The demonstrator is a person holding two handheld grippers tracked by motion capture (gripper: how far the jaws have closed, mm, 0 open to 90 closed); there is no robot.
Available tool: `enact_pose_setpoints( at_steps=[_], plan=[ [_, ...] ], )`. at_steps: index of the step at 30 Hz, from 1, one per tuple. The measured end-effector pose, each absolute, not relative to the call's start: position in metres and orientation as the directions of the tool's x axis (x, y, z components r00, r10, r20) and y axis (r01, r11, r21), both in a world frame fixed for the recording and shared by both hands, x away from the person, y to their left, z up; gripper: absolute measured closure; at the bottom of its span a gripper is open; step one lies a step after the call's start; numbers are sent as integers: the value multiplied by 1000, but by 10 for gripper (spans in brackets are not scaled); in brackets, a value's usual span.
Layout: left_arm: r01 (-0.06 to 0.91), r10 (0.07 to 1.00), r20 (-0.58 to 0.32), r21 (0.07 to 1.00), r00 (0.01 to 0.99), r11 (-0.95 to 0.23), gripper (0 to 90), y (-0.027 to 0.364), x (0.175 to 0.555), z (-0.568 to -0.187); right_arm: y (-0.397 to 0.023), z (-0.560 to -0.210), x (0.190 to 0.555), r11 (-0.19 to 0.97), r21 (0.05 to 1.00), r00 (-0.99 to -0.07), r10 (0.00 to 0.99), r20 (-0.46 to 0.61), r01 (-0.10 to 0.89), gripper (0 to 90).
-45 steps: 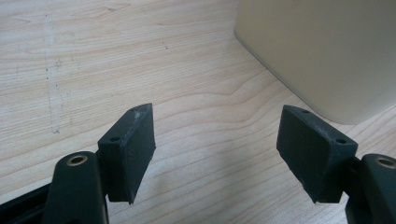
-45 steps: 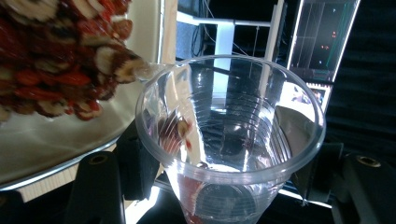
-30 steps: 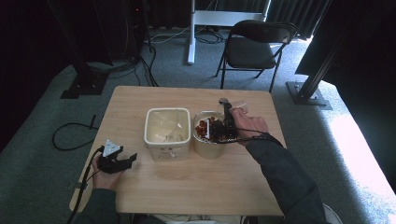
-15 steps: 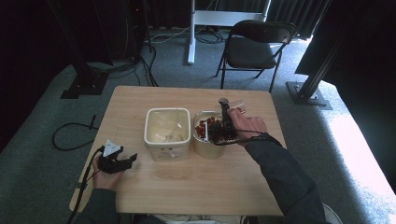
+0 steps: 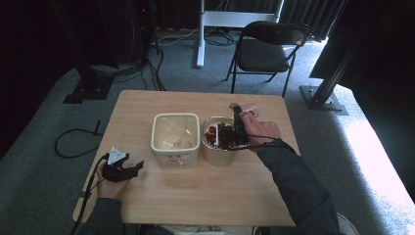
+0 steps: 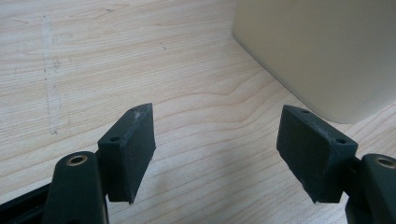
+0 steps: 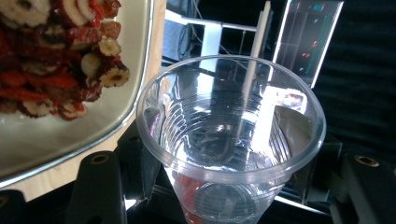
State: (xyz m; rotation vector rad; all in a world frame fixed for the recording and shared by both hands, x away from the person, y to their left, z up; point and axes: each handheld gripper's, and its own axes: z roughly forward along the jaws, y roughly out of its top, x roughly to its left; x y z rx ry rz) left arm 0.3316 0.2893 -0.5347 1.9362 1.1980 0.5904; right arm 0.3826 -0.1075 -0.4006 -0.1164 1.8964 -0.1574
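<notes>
The left tool [image 5: 128,168] rests on the wooden worktop [image 5: 195,196] near its left edge, jaws apart with nothing between them, close to the empty cream tub [image 5: 176,132]. Just right of it stands a 2nd tub [image 5: 215,152] of red dried fruit [image 7: 56,60]. The right tool [image 7: 229,186] is clamped on a clear plastic cup [image 7: 231,140], tilted beside that tub's rim.

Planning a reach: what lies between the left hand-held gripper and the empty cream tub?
Bare wooden table, seen in the high view, between left hand-held gripper and cream tub.
</notes>
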Motion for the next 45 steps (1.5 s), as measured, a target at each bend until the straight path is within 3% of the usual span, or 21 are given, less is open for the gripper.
enact_pose_setpoints(
  at_steps=[9, 31, 36, 45],
  plan=[
    [536, 892, -9, 802, 452, -263, 286, 289, 332, -535, -106, -404, 382, 980, -197, -314, -189, -930, -6, 359],
    [535, 893, -8, 803, 450, -262, 286, 289, 332, -535, -117, -400, 378, 992, -128, -318, -125, -940, -12, 358],
    [534, 893, -9, 804, 451, -261, 286, 289, 332, -534, -119, -393, 378, 999, -18, -357, -29, -934, -34, 358],
    [534, 893, -9, 804, 450, -262, 286, 289, 331, -535, -142, -371, 389, 913, 406, -556, 317, -769, -42, 358]
  ],
)
